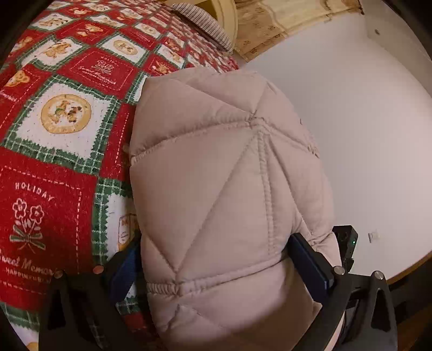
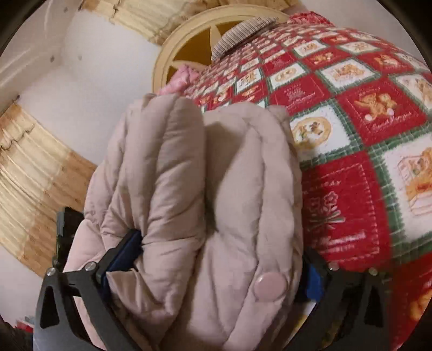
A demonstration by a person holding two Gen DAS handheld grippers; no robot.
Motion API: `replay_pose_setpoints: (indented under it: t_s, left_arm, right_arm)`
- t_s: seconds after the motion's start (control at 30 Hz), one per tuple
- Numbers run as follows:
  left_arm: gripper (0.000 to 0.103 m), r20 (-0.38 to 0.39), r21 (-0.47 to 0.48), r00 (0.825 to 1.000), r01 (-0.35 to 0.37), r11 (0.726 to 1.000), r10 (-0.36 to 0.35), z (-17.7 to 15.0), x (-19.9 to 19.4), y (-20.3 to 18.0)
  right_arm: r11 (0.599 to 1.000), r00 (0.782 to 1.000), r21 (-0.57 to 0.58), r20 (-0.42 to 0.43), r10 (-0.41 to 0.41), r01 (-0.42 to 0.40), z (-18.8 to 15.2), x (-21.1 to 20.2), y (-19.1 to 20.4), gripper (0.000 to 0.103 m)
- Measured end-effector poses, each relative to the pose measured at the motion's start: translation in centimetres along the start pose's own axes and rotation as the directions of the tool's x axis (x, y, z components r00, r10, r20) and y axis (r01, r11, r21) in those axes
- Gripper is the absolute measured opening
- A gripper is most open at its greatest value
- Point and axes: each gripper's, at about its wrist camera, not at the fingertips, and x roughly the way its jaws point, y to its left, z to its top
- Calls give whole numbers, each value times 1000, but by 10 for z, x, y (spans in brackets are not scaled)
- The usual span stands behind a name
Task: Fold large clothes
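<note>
A pale pink quilted puffer jacket [image 1: 216, 183] fills the middle of the left wrist view, bunched thick over the edge of a red, green and white holiday blanket [image 1: 54, 113]. My left gripper [image 1: 216, 259] is shut on a thick fold of it, blue pads pressed into both sides. In the right wrist view the jacket [image 2: 194, 189] shows as several stacked padded folds with a round snap button [image 2: 270, 286]. My right gripper [image 2: 218, 259] is shut on that bundle, its pads sunk in the fabric. The blanket [image 2: 364, 113] lies to the right.
A striped pillow [image 1: 205, 24] lies at the far end of the bed, also in the right wrist view [image 2: 243, 32]. A cream headboard [image 2: 189, 46] stands behind it. White wall [image 1: 351, 121] and yellow curtains [image 2: 32, 175] border the bed side.
</note>
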Motion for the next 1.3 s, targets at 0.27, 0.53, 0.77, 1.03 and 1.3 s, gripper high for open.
replay_pose_setpoints:
  t_s: [0.27, 0.53, 0.77, 1.03, 1.3]
  left_arm:
    - [100, 32, 103, 999, 27, 994, -31, -16, -5, -16]
    - [97, 21, 177, 998, 53, 983, -58, -42, -46, -35]
    - [97, 15, 275, 992, 114, 955, -123, -53, -68, -82]
    - [97, -54, 404, 973, 228, 886, -226, -47, -56, -166]
    - [97, -133, 522, 921, 378, 765, -365, -43, -58, -284]
  right_arm:
    - [999, 997, -16, -66, 48, -49, -14, 2, 16, 81]
    - [998, 999, -56, -52, -2, -1, -50, -34, 61, 56]
    - [996, 997, -54, 18, 70, -69, -67, -77, 86, 47]
    - [995, 986, -90, 152, 62, -49, -58, -160, 101, 46]
    - [982, 935, -163, 354, -29, 92, -38, -281, 143, 46]
